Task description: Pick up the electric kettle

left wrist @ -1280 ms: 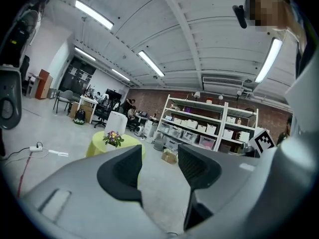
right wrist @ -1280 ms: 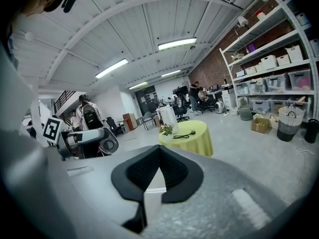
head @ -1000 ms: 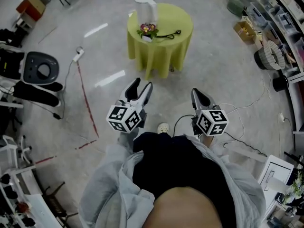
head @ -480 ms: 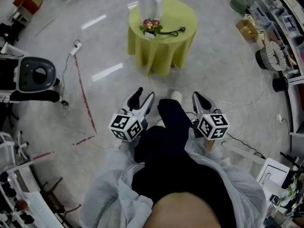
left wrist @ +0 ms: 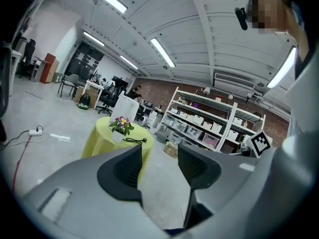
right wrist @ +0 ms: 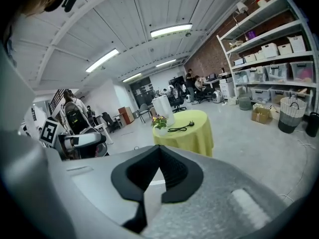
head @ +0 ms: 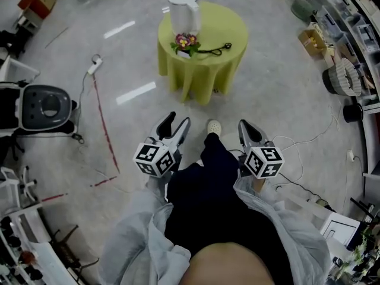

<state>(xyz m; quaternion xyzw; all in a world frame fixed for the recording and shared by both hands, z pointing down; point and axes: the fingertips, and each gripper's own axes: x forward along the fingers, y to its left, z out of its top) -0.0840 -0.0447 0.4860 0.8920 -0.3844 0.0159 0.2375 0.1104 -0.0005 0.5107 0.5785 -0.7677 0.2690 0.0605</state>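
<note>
Yellow table [head: 227, 21] bearing electric kettle [head: 184, 10], left hand-held gripper [head: 179, 118] parted, empty, right hand-held gripper [right wrist: 159, 148] pinched together, plain only in its view

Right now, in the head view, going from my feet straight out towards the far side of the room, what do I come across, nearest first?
White shoe → round table under a yellow-green cloth → small pot of pink and yellow flowers → white electric kettle.
</note>
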